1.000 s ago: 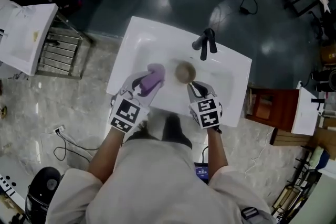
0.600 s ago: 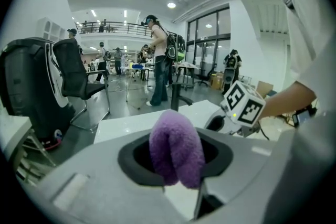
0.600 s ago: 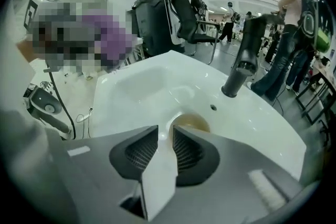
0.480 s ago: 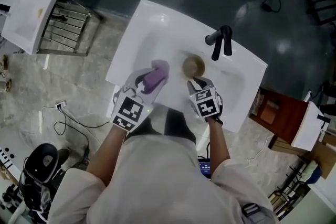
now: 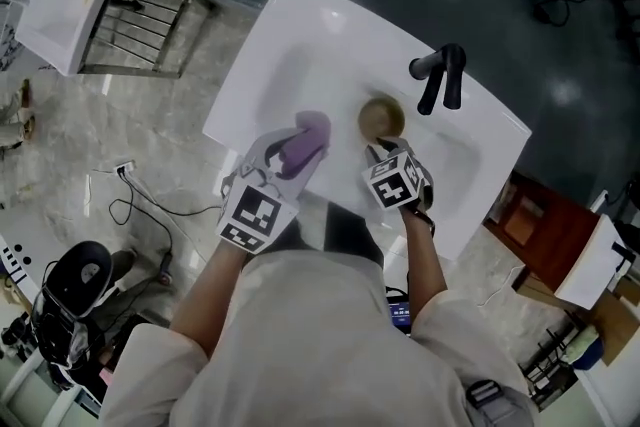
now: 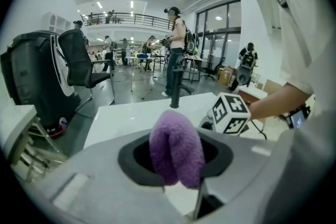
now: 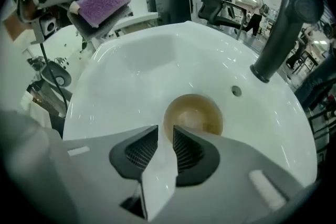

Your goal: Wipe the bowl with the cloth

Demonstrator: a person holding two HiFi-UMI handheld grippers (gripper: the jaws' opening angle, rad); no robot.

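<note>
below the head camera stands a white sink (image 5: 300, 65), with its black faucet (image 5: 441, 80) at about 2 o'clock of the basin. the left gripper (image 5: 284, 158) is over the sink's 8 o'clock side and is closed on a purple cloth (image 5: 308, 135), which is folded between its jaws. the right gripper (image 7: 165, 135) points down at 6 o'clock of the bowl; its jaws have just been opening and nothing is between them. the brown bowl (image 7: 195, 113) sits upright in the basin, just beyond those fingertips, with the cloth apart at its 9 o'clock.
</note>
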